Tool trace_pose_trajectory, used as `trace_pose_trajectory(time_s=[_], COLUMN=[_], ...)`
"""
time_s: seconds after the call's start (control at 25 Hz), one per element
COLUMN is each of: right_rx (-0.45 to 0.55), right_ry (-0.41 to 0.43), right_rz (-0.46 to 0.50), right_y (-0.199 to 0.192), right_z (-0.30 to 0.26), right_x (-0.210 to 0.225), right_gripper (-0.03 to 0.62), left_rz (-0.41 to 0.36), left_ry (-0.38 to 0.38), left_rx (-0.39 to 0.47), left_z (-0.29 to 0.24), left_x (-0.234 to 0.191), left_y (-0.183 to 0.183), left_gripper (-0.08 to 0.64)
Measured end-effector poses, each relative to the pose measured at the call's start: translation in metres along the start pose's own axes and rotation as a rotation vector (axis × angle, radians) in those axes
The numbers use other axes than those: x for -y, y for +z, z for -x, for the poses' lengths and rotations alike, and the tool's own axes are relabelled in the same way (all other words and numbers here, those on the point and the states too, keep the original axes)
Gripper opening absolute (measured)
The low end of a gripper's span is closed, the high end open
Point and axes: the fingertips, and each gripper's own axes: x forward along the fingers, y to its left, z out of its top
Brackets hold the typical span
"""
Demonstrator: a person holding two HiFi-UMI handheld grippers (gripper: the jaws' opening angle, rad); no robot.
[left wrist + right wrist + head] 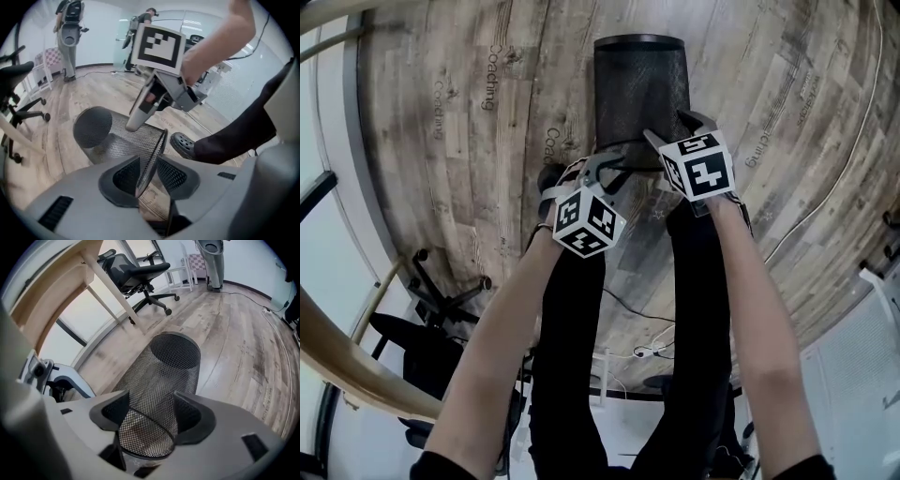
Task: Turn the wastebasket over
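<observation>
A black wire-mesh wastebasket (639,94) lies on its side on the wood floor, base pointing away from me and mouth toward me. My left gripper (607,169) is at the near left of the mouth. In the left gripper view the thin rim (157,150) runs between the jaws of the left gripper (147,174) with a gap on each side, so it stands open. My right gripper (680,131) is over the near right of the basket. Its jaws stand wide, and the right gripper (147,416) has the near end of the basket (164,376) between its pads; no pressing shows.
Office chairs (136,268) (441,291) and a wooden table leg (110,284) stand to the left. A thin cable (853,141) trails over the floor at right. My shoe (185,143) rests by the basket. People (70,33) stand at the far wall.
</observation>
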Motion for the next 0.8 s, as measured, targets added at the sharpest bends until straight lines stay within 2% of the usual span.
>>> trace_pose_trajectory(time_s=[0.08, 0.12, 0.24, 0.48, 0.64, 0.8], right_rx=[-0.01, -0.015, -0.023, -0.018, -0.039, -0.044], right_ry=[0.008, 0.012, 0.027, 0.042, 0.078, 0.099], right_rz=[0.002, 0.0, -0.017, 0.001, 0.038, 0.073], right_y=[0.001, 0.0, 0.0, 0.003, 0.004, 0.005], right_z=[-0.001, -0.002, -0.003, -0.005, -0.005, -0.005], right_x=[0.0, -0.001, -0.004, -0.009, -0.016, -0.019], right_gripper=[0.286, 0.285, 0.286, 0.285, 0.285, 0.285], left_rz=[0.113, 0.172, 0.33, 0.589, 0.713, 0.741], left_ry=[0.037, 0.055, 0.094, 0.077, 0.099, 0.114], left_rx=[-0.013, -0.025, -0.028, 0.023, 0.012, 0.002], left_z=[0.004, 0.005, 0.008, -0.007, -0.02, -0.021], left_x=[-0.014, -0.02, -0.031, -0.03, -0.034, -0.037], left_y=[-0.004, -0.007, -0.007, 0.004, -0.004, -0.007], left_gripper=[0.161, 0.218, 0.262, 0.33, 0.347, 0.347])
